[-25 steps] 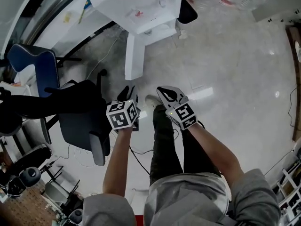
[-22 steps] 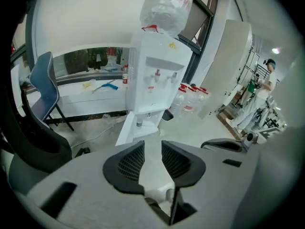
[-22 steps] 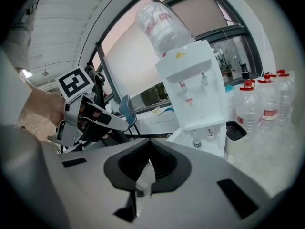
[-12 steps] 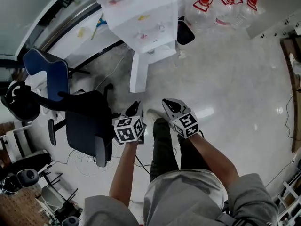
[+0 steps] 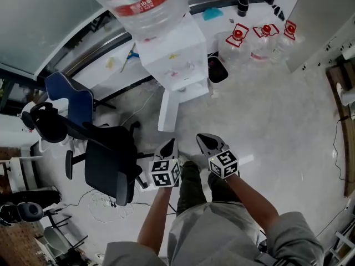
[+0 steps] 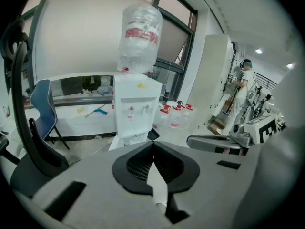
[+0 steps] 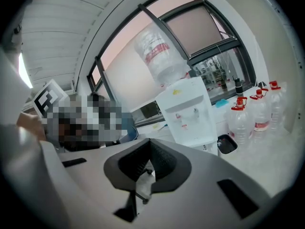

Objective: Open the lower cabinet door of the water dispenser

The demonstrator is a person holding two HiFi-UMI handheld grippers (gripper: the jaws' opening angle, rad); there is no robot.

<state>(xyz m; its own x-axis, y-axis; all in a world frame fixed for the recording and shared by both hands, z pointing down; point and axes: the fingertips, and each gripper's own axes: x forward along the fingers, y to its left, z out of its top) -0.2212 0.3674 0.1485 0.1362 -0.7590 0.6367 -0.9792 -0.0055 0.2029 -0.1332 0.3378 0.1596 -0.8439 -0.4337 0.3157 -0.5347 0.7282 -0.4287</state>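
Note:
The white water dispenser (image 5: 176,65) carries a clear bottle (image 5: 145,4) and stands against the window wall; it also shows in the left gripper view (image 6: 136,106) and the right gripper view (image 7: 189,112). Its lower cabinet door (image 5: 168,111) hangs swung out toward me. My left gripper (image 5: 169,147) is held in the air short of the door. Its jaws have just been closing and now meet with nothing between them (image 6: 153,144). Beside it, my right gripper (image 5: 204,141) is shut and empty too (image 7: 149,144).
A black office chair (image 5: 108,157) stands close on my left, with a blue chair (image 5: 69,93) behind it. Several full water bottles (image 5: 260,37) and a black bin (image 5: 217,71) stand right of the dispenser. A person (image 6: 247,82) stands far off.
Both grippers have risen and pulled back from the dispenser. The left jaws have closed. The head view has tilted up, so the bottle on top now shows.

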